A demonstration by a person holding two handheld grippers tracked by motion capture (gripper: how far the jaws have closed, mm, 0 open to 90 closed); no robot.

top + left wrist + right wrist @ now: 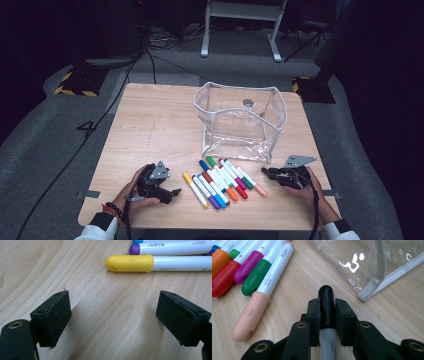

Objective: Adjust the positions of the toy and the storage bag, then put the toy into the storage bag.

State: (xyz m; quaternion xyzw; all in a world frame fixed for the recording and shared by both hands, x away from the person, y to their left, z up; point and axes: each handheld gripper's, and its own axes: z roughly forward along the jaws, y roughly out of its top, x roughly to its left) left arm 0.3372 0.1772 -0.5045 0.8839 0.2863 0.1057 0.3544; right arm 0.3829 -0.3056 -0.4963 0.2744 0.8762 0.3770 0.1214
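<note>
On the table: a light wooden tabletop (150, 125) carries a clear plastic pouch with white piping (240, 122), standing open, and a row of white-barrelled markers with coloured caps (222, 182) in front of it.
Work in hand: it looks like loading the markers into the pouch, judging by what the right gripper grasps.
Right gripper (327, 315): jaws pressed onto a black-capped marker with a grey barrel (326, 303), cap pointing forward, low over the wood just short of the pouch's lower edge.
Left gripper (113, 317): jaws spread wide with nothing between them, low over bare wood, close to the yellow-capped marker (130, 263) at the near end of the row.
Pouch contents: apparently no markers inside; a round dark spot shows at its far wall, which I cannot identify.
Done: one marker picked up, by my reading.
Left: that marker is not yet in the pouch, and the whole row, including the peach-capped marker (249, 315), lies outside it.
Progress: early.
</note>
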